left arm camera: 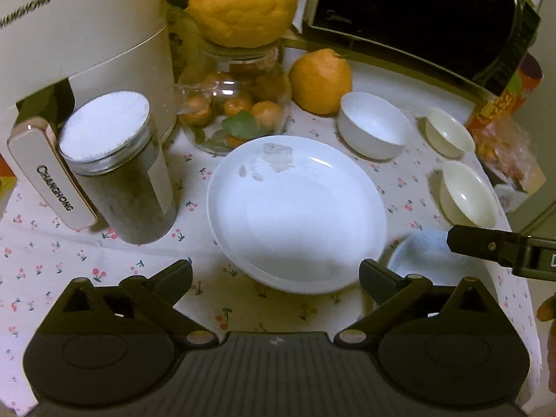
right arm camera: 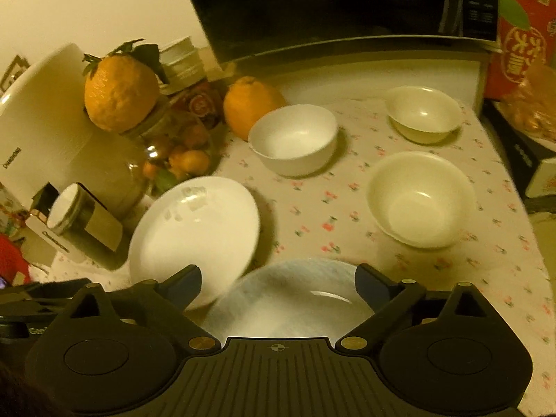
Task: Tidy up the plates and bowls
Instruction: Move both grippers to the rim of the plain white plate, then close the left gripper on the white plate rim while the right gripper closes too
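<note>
Your left gripper (left arm camera: pixel 276 272) stands w/ jaws wide, nothing held; the white plate (left arm camera: pixel 295 215) lies just ahead, its near rim between the tips. Your right gripper (right arm camera: pixel 278 283) is wide too, empty; the pale blue plate (right arm camera: pixel 288 299) sits between its jaws. White bowl (right arm camera: pixel 295 139) & two cream bowls (right arm camera: pixel 420 198) (right arm camera: pixel 424 113) lie further ahead.

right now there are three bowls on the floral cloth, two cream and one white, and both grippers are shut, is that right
Not quite. The bowl count holds: white bowl and two cream bowls. But the left gripper and right gripper are both open, as each wrist view shows.
</note>
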A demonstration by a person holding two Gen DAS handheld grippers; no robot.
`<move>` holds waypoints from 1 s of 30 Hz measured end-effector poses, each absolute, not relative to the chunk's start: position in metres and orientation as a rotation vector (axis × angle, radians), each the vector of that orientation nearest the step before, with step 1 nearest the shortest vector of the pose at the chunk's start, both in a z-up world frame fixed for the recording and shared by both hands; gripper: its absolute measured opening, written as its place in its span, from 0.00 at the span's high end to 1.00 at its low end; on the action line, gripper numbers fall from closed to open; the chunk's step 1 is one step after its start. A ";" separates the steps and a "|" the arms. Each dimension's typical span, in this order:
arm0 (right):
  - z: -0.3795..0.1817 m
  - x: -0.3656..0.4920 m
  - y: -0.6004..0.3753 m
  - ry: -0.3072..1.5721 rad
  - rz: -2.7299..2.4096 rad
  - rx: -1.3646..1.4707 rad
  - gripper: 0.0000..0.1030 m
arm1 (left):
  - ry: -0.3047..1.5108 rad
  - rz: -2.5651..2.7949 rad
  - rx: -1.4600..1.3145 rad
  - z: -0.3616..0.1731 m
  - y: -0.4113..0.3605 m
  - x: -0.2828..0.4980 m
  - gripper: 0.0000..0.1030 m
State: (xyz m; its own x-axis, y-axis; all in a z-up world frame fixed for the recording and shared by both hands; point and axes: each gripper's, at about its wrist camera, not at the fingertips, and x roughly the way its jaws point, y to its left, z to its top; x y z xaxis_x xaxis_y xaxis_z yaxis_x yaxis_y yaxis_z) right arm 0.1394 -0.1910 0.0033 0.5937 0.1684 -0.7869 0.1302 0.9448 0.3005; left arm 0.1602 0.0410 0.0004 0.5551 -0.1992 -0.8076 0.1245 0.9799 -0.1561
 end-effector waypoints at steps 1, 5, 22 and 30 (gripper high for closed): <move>-0.002 0.141 -0.191 0.915 0.053 0.356 0.03 | 0.945 -0.186 -0.099 -0.003 0.044 0.161 0.01; -0.022 0.154 -0.191 0.903 0.124 0.403 0.03 | 0.918 -0.146 -0.090 -0.017 0.045 0.170 0.01; -0.053 0.212 -0.181 0.921 0.103 0.524 0.03 | 0.876 -0.103 -0.177 -0.039 0.042 0.191 0.11; -0.067 0.226 -0.169 0.967 0.071 0.511 0.03 | 0.885 -0.051 -0.277 -0.041 0.061 0.195 0.22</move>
State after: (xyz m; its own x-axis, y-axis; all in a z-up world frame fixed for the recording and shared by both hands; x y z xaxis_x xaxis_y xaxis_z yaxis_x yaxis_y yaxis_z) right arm 0.2258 -0.1693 -0.0670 0.5752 0.2812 -0.7682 0.1653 0.8798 0.4457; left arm 0.1954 0.0611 -0.0409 0.6345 -0.1579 -0.7566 -0.0702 0.9631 -0.2598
